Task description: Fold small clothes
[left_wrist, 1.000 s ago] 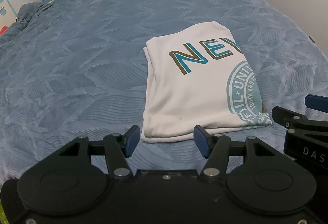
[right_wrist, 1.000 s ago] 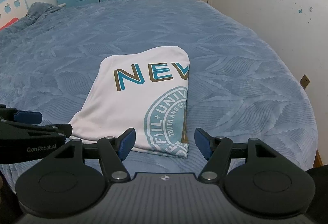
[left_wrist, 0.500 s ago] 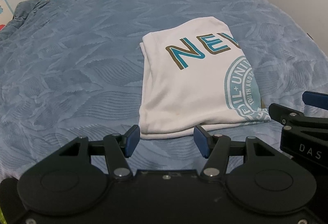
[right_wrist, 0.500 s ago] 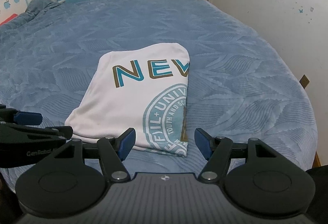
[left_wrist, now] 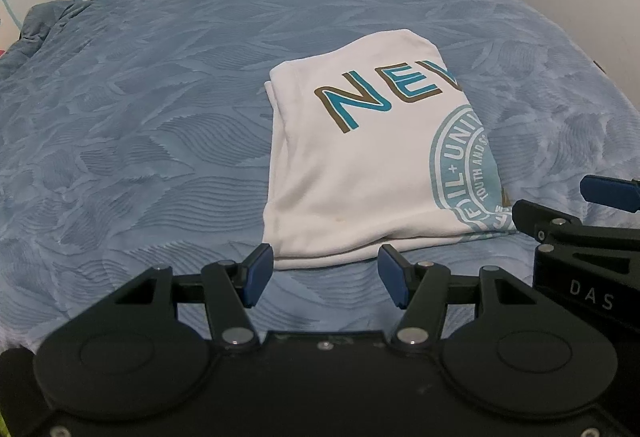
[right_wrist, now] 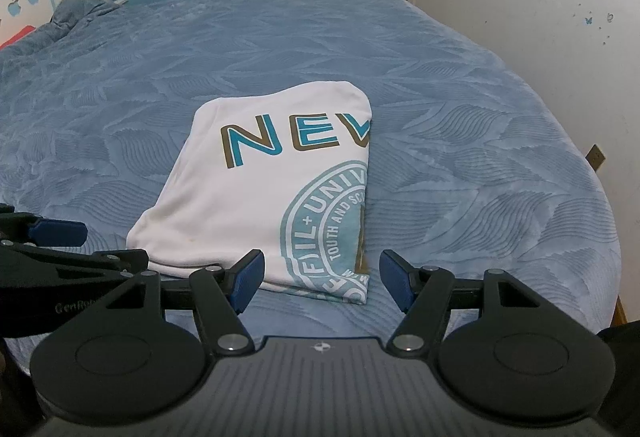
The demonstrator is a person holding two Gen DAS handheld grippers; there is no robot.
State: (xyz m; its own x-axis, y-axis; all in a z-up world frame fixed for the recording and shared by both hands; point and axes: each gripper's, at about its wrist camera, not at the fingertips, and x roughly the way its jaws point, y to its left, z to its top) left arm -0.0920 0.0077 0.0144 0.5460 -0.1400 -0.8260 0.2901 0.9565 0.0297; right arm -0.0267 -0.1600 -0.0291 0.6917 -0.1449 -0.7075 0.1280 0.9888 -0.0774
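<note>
Your white T-shirt (left_wrist: 360, 173) lies already folded lengthwise just ahead of both tongs; left gripper (left_wrist: 325, 275) and right gripper (right_wrist: 321, 279) gape empty. One crosswise fold probably remains.

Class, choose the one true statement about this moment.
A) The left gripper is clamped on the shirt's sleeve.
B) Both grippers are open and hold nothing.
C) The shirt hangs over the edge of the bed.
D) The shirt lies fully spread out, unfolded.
B: the left gripper and right gripper both show spread blue pads with only blue bedspread between them, just short of the folded white shirt.
</note>
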